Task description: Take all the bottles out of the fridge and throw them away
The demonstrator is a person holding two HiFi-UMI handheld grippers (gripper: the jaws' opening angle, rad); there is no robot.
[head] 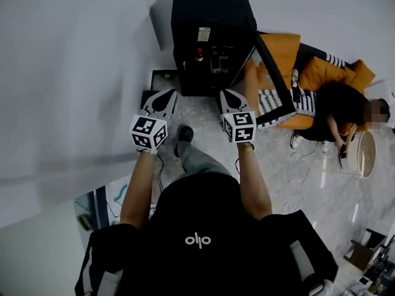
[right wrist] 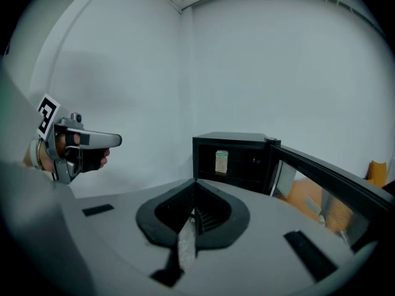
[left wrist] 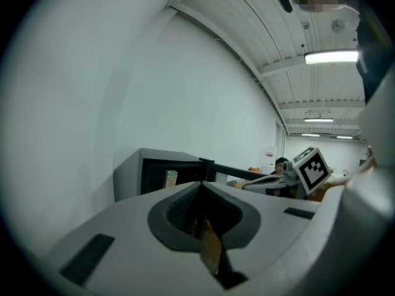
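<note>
Bottles show only as small shapes inside the fridge. I can pick out one red-topped one on a shelf, just below a pale boxy item, but the rest of the interior is too dark for me to count. The fridge's door stands wide open, swung out to the right of the opening as I face it. My left gripper hangs in front of the fridge, short of its opening, jaws pressed together with nothing between them. My right gripper is level with it, also in front of the fridge and nearer the door; it is closed and empty as well. Beyond the door, a person sits on an orange seat. A white wall runs along the fridge's other side.
</note>
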